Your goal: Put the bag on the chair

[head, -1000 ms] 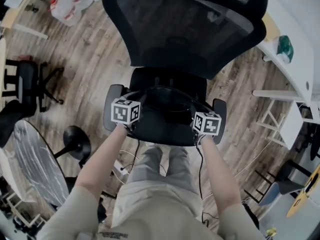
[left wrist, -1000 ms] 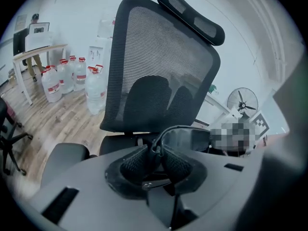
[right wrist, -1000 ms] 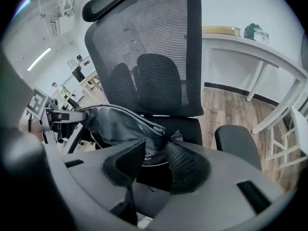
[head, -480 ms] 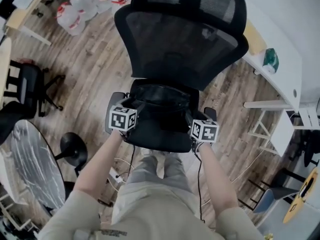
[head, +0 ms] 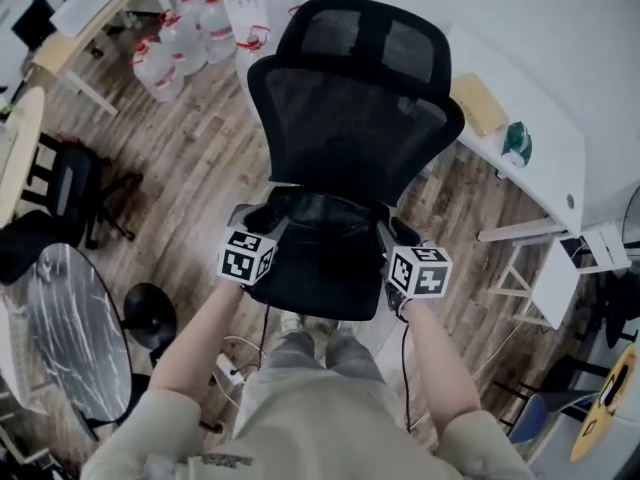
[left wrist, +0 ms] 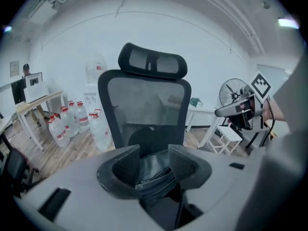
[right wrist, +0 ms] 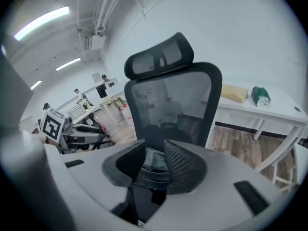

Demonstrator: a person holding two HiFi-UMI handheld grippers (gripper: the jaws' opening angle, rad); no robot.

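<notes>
A black bag point(head: 322, 218) lies on the seat of the black mesh office chair point(head: 355, 118), close against the backrest. My left gripper point(head: 264, 230) is at the bag's left side and my right gripper point(head: 388, 240) at its right side, both near the seat's front corners. In the left gripper view the jaws of that gripper point(left wrist: 154, 163) stand apart and are closing, with the bag point(left wrist: 153, 171) showing through the gap beyond them. The right gripper point(right wrist: 151, 159) is the same: its jaws are apart and closing, with the bag point(right wrist: 153, 161) past them and nothing pinched.
Several large water bottles point(head: 190, 38) stand on the wood floor at the back left. A white desk point(head: 545, 148) with a green object point(head: 515, 146) runs along the right. A round table point(head: 70, 328), another black chair point(head: 60, 183) and floor cables point(head: 245, 353) are at the left.
The view has risen and pulled back, so the whole chair now shows. Both grippers have drawn slightly away from the bag, which stays on the seat.
</notes>
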